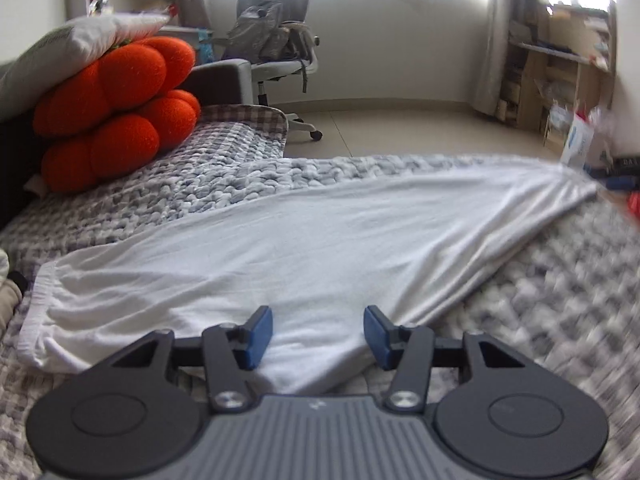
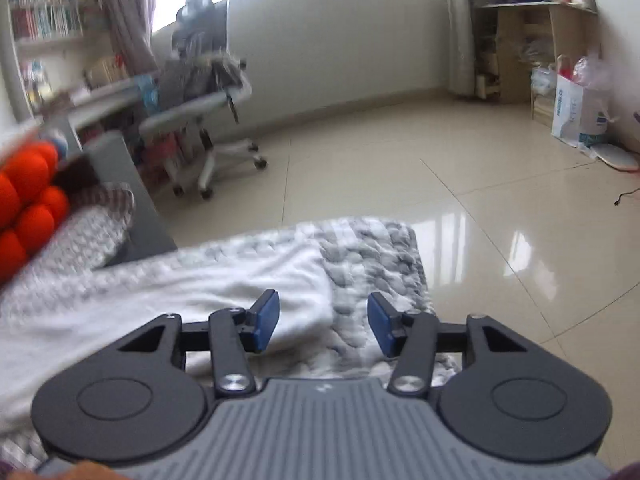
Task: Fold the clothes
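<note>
A white garment [image 1: 300, 240] lies spread flat across a grey-and-white knitted blanket [image 1: 540, 300] on the bed, running from the near left to a corner at the far right. My left gripper [image 1: 318, 320] hovers over the garment's near edge; its blue pads stand apart and the cloth under them is not pinched. In the right wrist view the garment [image 2: 200, 280] ends beside the blanket's [image 2: 372, 248] corner. My right gripper [image 2: 323, 312] is open over that edge, its left pad above the white cloth and its right pad above the blanket. It holds nothing.
An orange lobed cushion [image 1: 116, 112] under a white pillow [image 1: 80, 40] sits at the bed's far left. Past the bed's edge lie a tiled floor [image 2: 440, 180], an office chair [image 2: 208, 92] draped with clothes, shelves [image 1: 560, 60] and a white bag [image 2: 576, 108].
</note>
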`<state>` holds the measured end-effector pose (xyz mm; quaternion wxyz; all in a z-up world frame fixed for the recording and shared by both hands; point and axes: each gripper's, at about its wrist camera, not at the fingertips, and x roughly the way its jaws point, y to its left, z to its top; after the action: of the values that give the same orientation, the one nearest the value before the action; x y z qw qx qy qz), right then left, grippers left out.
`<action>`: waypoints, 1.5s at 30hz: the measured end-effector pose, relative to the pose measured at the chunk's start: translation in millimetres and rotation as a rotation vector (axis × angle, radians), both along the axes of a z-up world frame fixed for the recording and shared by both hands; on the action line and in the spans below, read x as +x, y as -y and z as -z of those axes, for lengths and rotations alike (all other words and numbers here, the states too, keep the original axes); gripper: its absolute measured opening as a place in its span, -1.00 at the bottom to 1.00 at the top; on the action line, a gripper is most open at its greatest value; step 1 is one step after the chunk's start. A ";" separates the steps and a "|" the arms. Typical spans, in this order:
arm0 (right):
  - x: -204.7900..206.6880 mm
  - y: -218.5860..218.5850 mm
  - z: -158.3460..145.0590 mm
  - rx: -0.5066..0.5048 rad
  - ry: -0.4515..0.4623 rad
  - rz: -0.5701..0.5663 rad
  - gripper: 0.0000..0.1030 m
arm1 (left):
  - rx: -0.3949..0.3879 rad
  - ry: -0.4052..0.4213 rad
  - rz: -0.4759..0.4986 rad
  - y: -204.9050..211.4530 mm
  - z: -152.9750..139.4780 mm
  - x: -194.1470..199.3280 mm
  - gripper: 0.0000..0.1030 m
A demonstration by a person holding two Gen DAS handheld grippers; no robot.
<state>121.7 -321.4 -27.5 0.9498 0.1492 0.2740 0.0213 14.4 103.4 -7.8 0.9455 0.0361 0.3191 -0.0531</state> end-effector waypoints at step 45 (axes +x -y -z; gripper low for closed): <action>-4.0 -157.8 16.3 -0.250 -0.012 -0.377 0.80 | -0.046 0.029 -0.016 96.0 29.8 56.9 0.77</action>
<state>117.8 -163.6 -43.9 0.9385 -0.0234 0.3033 0.1635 71.3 7.4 -37.6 0.9511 0.0124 0.3043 -0.0521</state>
